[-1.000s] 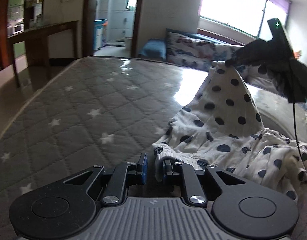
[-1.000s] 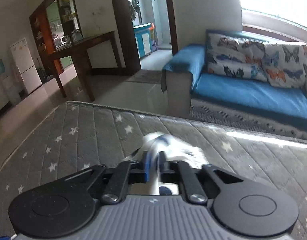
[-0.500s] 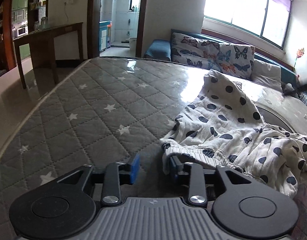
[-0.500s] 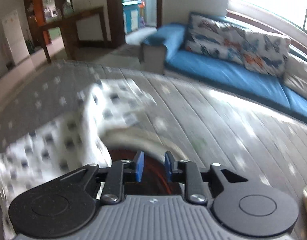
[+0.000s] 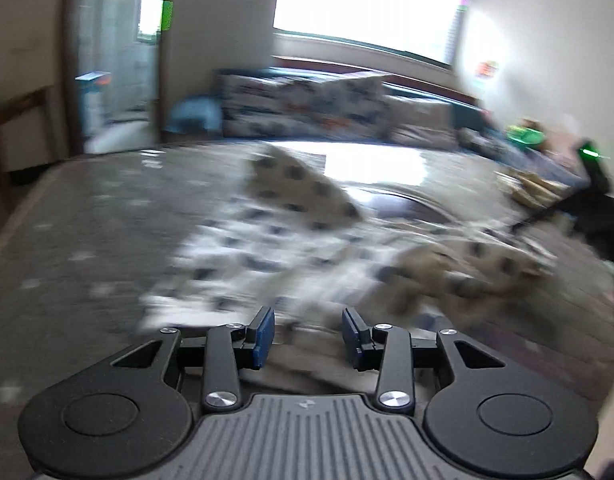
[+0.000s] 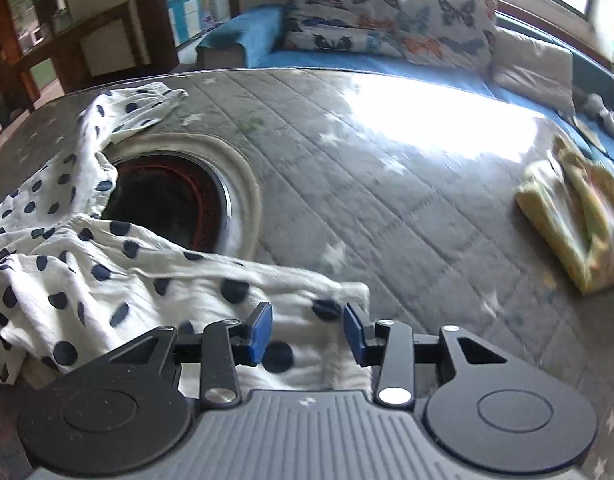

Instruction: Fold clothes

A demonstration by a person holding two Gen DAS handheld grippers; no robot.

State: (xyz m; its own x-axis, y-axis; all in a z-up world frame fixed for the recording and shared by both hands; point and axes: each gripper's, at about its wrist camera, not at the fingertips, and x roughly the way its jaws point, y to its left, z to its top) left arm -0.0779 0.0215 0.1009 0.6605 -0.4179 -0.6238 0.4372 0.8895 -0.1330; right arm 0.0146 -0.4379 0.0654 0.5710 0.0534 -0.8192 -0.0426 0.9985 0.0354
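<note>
A white garment with dark polka dots (image 6: 107, 276) lies rumpled on the grey star-quilted mattress (image 6: 387, 200). In the right wrist view my right gripper (image 6: 307, 330) is open just above the garment's near edge, cloth lying below the gap between its blue pads. The left wrist view is blurred by motion: the same garment (image 5: 275, 224) spreads ahead of my left gripper (image 5: 308, 332), which is open with nothing between its pads. The other gripper (image 5: 595, 184) shows dark at the far right there.
A round dark opening with a pale rim (image 6: 179, 196) sits in the mattress, partly covered by the garment. A folded yellow cloth (image 6: 575, 216) lies at the right. A blue sofa with butterfly cushions (image 6: 387, 28) stands beyond the mattress.
Both grippers have let go of the garment and opened wide. The lifted cloth has dropped onto the mattress, and both grippers have swung to the right.
</note>
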